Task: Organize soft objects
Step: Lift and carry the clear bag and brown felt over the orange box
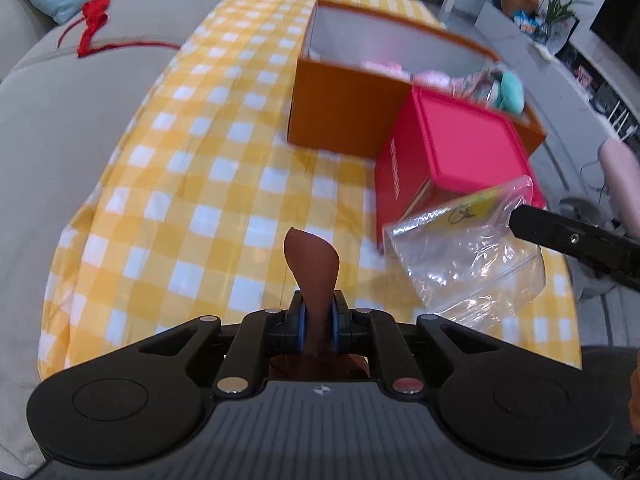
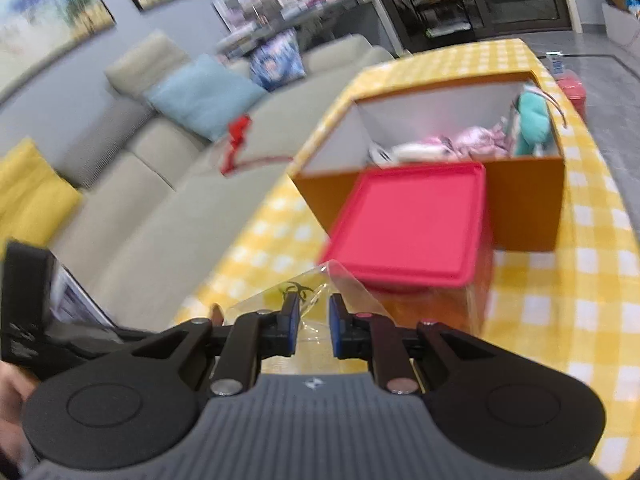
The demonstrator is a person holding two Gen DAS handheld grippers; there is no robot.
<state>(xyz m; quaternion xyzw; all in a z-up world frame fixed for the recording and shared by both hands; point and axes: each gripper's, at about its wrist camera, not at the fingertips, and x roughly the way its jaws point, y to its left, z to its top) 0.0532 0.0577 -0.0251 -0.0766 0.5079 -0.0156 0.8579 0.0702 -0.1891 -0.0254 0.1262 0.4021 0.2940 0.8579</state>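
Your left gripper (image 1: 319, 316) is clamped on a brown soft piece (image 1: 312, 258); its tip sticks up past the blue pads (image 1: 303, 320). Your right gripper (image 2: 313, 322) pinches a clear plastic bag (image 1: 464, 256); film sits between the jaws, which stand slightly apart around it. The bag carries a yellow patch with a black mark (image 2: 294, 290), blurred, can't read it. Just ahead of both tools is the red lidded box (image 1: 460, 148); there's writing on its side, too smeared to read. Touching it behind is the open orange box (image 2: 524, 200) with pink and teal soft items (image 2: 530, 116) inside. Everything rests on the yellow checked cloth (image 1: 192, 184). Left of it are the grey sofa (image 2: 160, 192) and a red ribbon (image 1: 94, 24).
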